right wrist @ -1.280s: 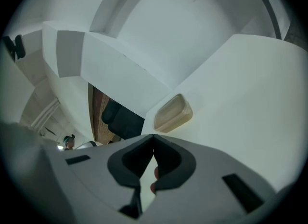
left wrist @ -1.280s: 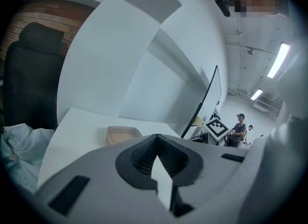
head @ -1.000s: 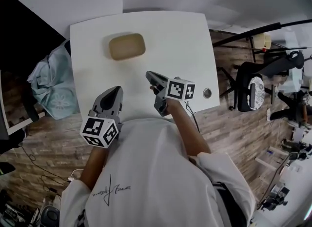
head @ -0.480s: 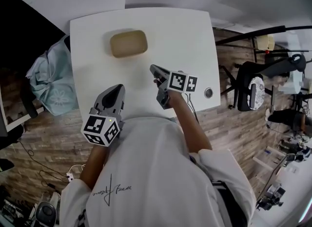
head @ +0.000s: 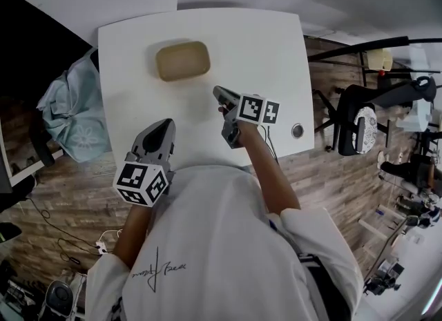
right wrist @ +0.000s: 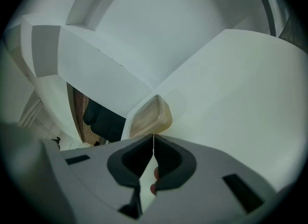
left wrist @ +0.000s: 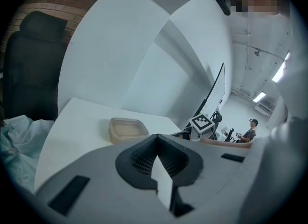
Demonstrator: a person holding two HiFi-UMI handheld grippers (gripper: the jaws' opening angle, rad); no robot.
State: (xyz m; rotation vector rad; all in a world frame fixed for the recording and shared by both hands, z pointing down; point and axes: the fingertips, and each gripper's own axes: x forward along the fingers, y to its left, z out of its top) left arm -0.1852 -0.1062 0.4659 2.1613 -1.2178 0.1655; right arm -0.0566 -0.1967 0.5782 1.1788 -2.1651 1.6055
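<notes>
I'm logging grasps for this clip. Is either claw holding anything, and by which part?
Nothing is held. The left claw and right claw are both shut and empty; the container sits apart on the table.

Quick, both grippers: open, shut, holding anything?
Left gripper: shut, holding nothing.
Right gripper: shut, holding nothing, pointing at the container.
</notes>
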